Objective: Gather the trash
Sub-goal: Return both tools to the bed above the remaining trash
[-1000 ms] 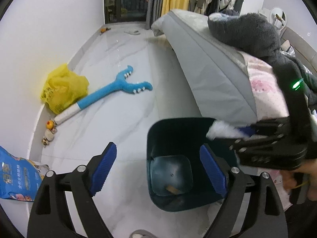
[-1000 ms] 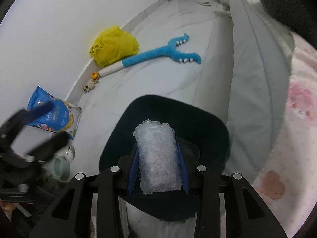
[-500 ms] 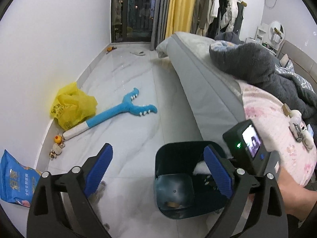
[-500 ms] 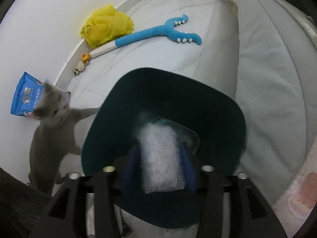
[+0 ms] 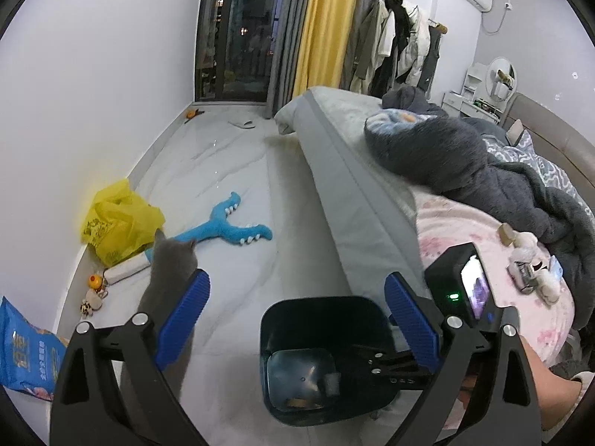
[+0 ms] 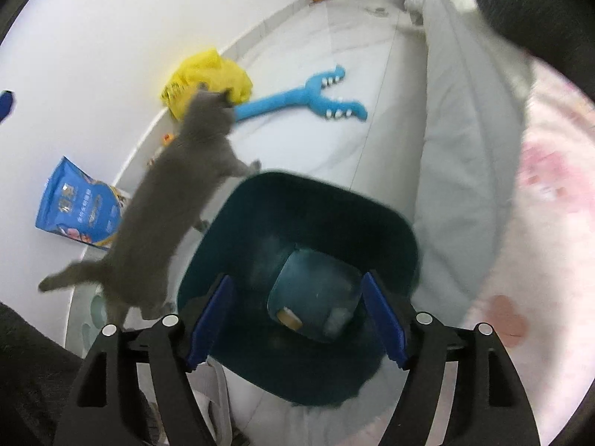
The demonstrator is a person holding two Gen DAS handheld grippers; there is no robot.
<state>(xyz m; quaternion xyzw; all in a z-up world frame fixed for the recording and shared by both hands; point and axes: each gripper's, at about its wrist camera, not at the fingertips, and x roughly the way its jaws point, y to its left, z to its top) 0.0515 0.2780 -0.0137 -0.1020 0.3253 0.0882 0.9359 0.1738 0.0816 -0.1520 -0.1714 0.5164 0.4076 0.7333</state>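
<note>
Right gripper (image 6: 297, 319): fingers standing apart, gripping nothing, hovering over the dark teal bin (image 6: 394, 223). Left gripper (image 5: 297, 323): fingers also apart and empty, with the bin (image 5: 275, 319) sitting at 6 o'clock in its view. A pale crumpled wad (image 6: 336, 321) is lying on the bin floor beside a tan scrap (image 6: 288, 316); judging it light, soft and compressible, so pinching across its middle should be working, with no breakage risk. A grey cat (image 6: 178, 200) is standing at 9 o'clock of the bin, touching the rim with a paw. Yellow plastic bag (image 5: 119, 223) is lying at 10 o'clock by the wall: limp, slippery; bunching a fold looks best.
</note>
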